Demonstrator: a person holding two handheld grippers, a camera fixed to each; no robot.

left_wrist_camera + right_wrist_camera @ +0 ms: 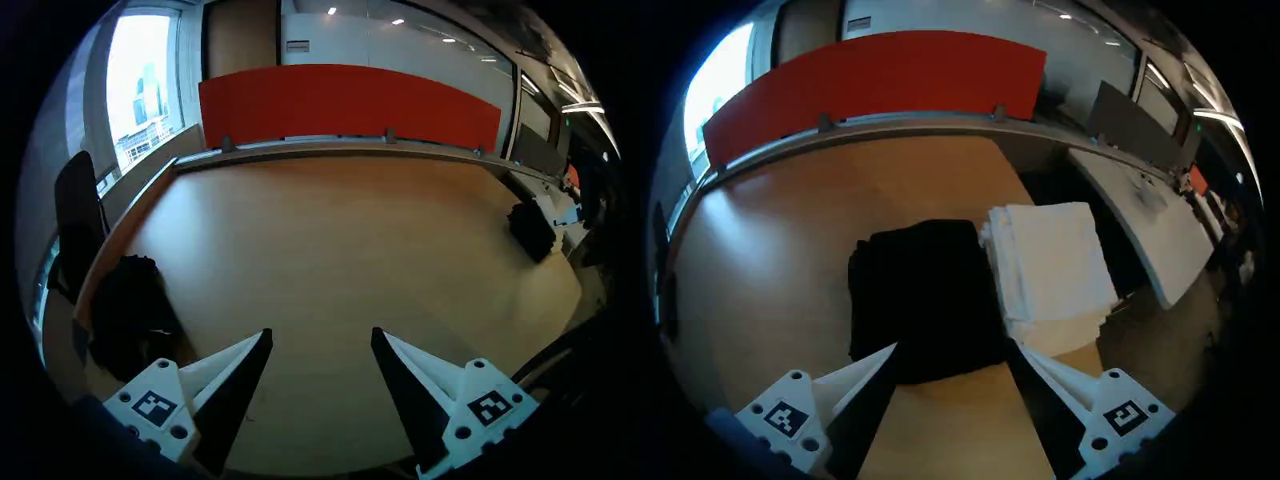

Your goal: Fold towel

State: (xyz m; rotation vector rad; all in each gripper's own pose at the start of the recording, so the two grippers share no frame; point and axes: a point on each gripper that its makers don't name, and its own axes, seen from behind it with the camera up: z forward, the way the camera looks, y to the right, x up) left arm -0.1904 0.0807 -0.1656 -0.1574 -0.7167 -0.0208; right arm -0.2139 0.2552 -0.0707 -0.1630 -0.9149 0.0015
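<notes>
In the right gripper view a stack of folded black towels [924, 300] lies on the wooden table [800, 232], and a stack of folded white towels [1052, 268] sits right beside it near the table's right edge. My right gripper [954, 352] is open, hovering just in front of the black stack with nothing between its fingers. In the left gripper view my left gripper [322, 340] is open over bare wooden table [336, 240], holding nothing. A dark crumpled bundle [132, 312] lies at the left of that table, and another dark bundle [532, 228] lies at the far right edge.
A red divider panel [348, 104] [880, 76] runs along the table's far edge. A dark chair [76, 216] stands at the left by a bright window [144, 80]. A grey desk [1152, 232] stands to the right across a gap.
</notes>
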